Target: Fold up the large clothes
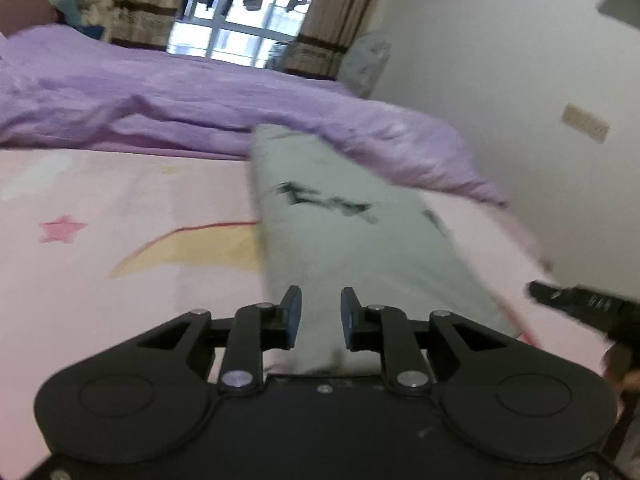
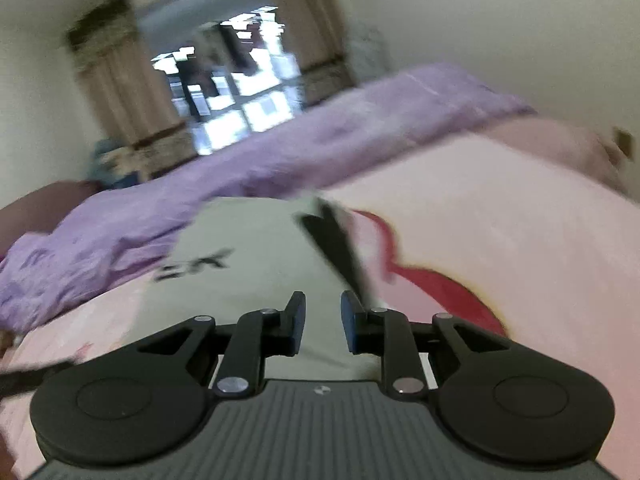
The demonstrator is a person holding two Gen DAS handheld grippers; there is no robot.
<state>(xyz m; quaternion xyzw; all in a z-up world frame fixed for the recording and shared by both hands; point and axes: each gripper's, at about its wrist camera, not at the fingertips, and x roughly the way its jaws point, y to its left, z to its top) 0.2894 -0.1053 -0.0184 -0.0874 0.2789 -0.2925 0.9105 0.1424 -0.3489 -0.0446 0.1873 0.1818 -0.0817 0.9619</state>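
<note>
Pale shirt (image 1: pixel 360 248) lies folded narrow on the pink sheet (image 1: pixel 120 280), below the purple blanket (image 1: pixel 200 92). Looks soft, light, floppy; I'd pinch its near hem. My left gripper (image 1: pixel 320 312) and right gripper (image 2: pixel 322 320) both gape apart, empty.

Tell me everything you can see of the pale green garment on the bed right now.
The garment is pale grey-green soft cloth with dark, blurred lettering on top. It lies fairly flat in a long folded strip on the pink bedsheet, its far end against the purple quilt. In the right wrist view a dark band runs along one edge. Both the left gripper and right gripper hover at its near end, jaws open, holding nothing.
</note>
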